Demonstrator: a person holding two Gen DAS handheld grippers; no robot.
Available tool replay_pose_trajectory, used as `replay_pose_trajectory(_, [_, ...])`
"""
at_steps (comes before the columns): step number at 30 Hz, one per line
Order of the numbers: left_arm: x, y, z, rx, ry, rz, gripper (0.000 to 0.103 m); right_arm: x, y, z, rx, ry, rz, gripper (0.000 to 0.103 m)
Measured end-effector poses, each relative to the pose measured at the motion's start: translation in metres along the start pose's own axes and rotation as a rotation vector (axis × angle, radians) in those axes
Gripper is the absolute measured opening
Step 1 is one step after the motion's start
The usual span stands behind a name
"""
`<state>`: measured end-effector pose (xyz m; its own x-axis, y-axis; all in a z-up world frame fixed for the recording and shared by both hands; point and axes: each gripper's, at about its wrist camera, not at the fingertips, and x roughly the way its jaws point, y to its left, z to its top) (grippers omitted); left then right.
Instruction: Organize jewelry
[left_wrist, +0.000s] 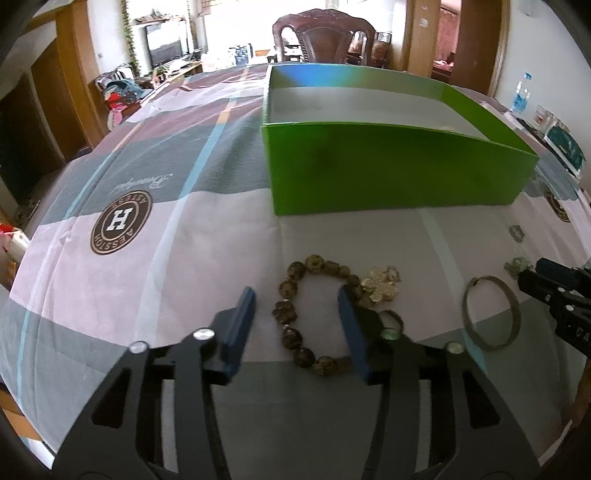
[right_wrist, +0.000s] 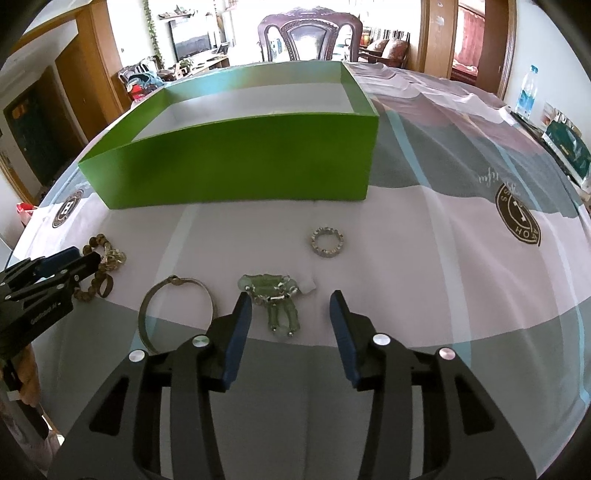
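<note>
On the left, the left tool (left_wrist: 297, 299) hangs low over the cloth-covered tabletop (left_wrist: 155, 266) with its jaws apart, straddling the near side of the brown bead bracelet (left_wrist: 295, 332). The pads press on nothing yet; the right pad sits over the bracelet's far arc, just beside a small gold charm piece (left_wrist: 382, 286). If the jaws close here, I judge they could pinch only one strand of beads, or catch the gold piece along with it and drag both.

Next comes the thin metal bangle (right_wrist: 177, 310), lying flat and near the right tool's left pad. A flat hoop like that gives little to bite on and could skid on the cloth.

Further right, the right tool (right_wrist: 291, 301) also stands apart and empty, with the pale green pendant (right_wrist: 275, 299) lying between the jaws. Its dangling parts look loose, so a grip on one end may leave the rest swinging or snagging.

Beyond it lies the silver ring (right_wrist: 327, 242), untouched. The green box (right_wrist: 236, 162) stands open behind everything; its tall front wall could knock a low-carried piece loose.
</note>
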<state>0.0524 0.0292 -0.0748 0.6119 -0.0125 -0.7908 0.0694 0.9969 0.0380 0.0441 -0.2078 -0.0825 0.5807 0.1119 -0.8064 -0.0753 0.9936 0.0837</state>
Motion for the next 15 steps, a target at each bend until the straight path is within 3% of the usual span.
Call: replay_pose_trajectory(15, [-0.002, 0.0018, -0.0052, -0.006, -0.015, -0.004, 0.054, 0.0014, 0.0056, -0.0001, -0.005, 0.0, -0.016, 0.046])
